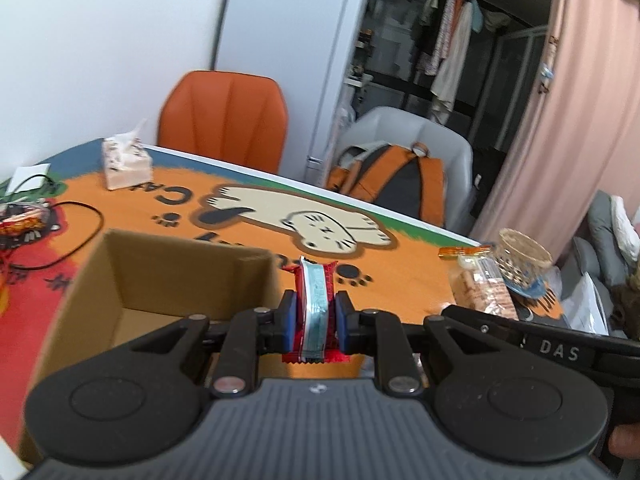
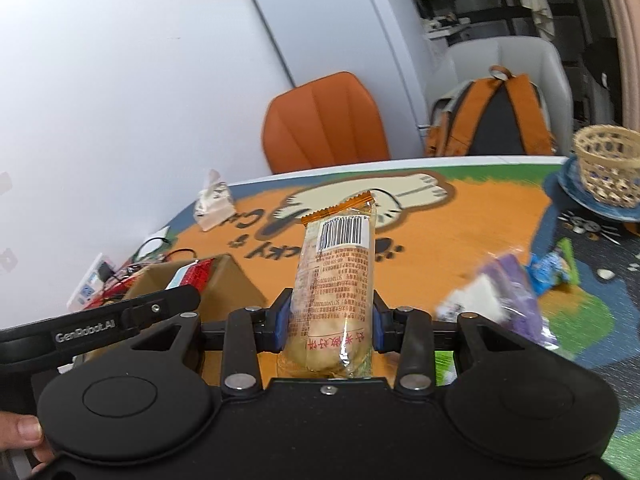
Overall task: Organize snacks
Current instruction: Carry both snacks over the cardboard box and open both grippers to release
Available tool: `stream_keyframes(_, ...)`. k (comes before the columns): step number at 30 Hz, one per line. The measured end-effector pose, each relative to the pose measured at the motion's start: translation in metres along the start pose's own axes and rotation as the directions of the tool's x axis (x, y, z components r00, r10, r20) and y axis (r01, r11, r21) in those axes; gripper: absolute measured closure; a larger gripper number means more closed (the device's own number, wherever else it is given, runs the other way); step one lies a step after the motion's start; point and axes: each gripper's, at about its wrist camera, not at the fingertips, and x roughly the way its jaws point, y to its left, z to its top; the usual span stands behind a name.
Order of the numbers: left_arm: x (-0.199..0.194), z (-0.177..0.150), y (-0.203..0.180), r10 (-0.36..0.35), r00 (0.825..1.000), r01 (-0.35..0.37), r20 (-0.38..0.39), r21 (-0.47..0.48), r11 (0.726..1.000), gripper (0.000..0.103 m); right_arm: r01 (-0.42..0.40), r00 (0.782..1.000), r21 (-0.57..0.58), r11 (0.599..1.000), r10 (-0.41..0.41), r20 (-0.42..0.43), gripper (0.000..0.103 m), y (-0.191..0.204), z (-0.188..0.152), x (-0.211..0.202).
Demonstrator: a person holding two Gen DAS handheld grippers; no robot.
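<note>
The left gripper [image 1: 315, 312] pinches a red snack packet [image 1: 315, 306] edge-on, with the cardboard box [image 1: 160, 280] just left of it. The right gripper [image 2: 329, 318] clamps a clear pastry packet [image 2: 336, 280] that extends forward past its fingers.

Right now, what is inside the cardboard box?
In the left wrist view the cardboard box shows only bare inner walls and a patch of floor. The left gripper, holding a red snack pack, hides the near part.

Both grippers are black plastic with round hubs either side of the claw. The left gripper [image 1: 313, 322] has blue finger pads [image 1: 289, 322], silver screws and a ribbed grey base behind. The right gripper [image 2: 331, 322] bears "GenRobot.AI" lettering.
</note>
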Motion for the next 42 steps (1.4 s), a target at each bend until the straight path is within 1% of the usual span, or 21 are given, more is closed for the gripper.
stream_keyframes(4, -0.007, 0.005, 0.016, 0.025, 1.0, -0.025, 0.014, -0.02, 0.999, 0.084, -0.027, 1.0, -0.023, 0.999, 0.027, -0.001, 0.065, 0.018, 0.004, 0.006)
stream_keyframes(13, -0.014, 0.014, 0.059, 0.109, 0.994, -0.106, 0.031, -0.081, 0.991, 0.084, -0.077, 0.997, -0.058, 0.995, 0.077, -0.015, 0.065, 0.048, 0.011, 0.023)
stream_keyframes(20, -0.012, 0.015, 0.088, 0.162, 0.987, -0.159, 0.018, -0.123, 0.98, 0.084, -0.111, 0.994, -0.084, 0.99, 0.109, -0.032, 0.065, 0.066, 0.012, 0.033)
stream_keyframes(25, -0.008, 0.013, 0.099, 0.185, 0.983, -0.184, -0.001, -0.134, 0.974, 0.084, -0.137, 0.99, -0.099, 0.986, 0.133, -0.049, 0.065, 0.079, 0.011, 0.041)
stream_keyframes(27, -0.009, 0.013, 0.102, 0.206, 0.979, -0.204, -0.001, -0.146, 0.968, 0.082, -0.147, 0.988, -0.107, 0.983, 0.141, -0.056, 0.065, 0.084, 0.01, 0.044)
stream_keyframes(36, -0.022, 0.01, 0.106, 0.215, 0.976, -0.21, 0.017, -0.153, 0.966, 0.08, -0.182, 0.982, -0.125, 0.975, 0.172, -0.083, 0.065, 0.105, 0.008, 0.058)
stream_keyframes(38, -0.024, 0.009, 0.106, 0.216, 0.976, -0.21, 0.017, -0.157, 0.965, 0.08, -0.188, 0.98, -0.134, 0.973, 0.178, -0.087, 0.063, 0.108, 0.008, 0.06)
stream_keyframes(39, -0.026, 0.008, 0.107, 0.215, 0.977, -0.21, 0.016, -0.159, 0.965, 0.08, -0.186, 0.981, -0.136, 0.973, 0.175, -0.087, 0.06, 0.109, 0.008, 0.06)
stream_keyframes(40, -0.027, 0.007, 0.106, 0.214, 0.977, -0.209, 0.014, -0.161, 0.965, 0.079, -0.183, 0.981, -0.135, 0.974, 0.172, -0.087, 0.058, 0.109, 0.008, 0.06)
stream_keyframes(42, -0.027, 0.006, 0.107, 0.212, 0.977, -0.208, 0.009, -0.163, 0.964, 0.074, -0.178, 0.982, -0.13, 0.975, 0.167, -0.087, 0.057, 0.107, 0.007, 0.057)
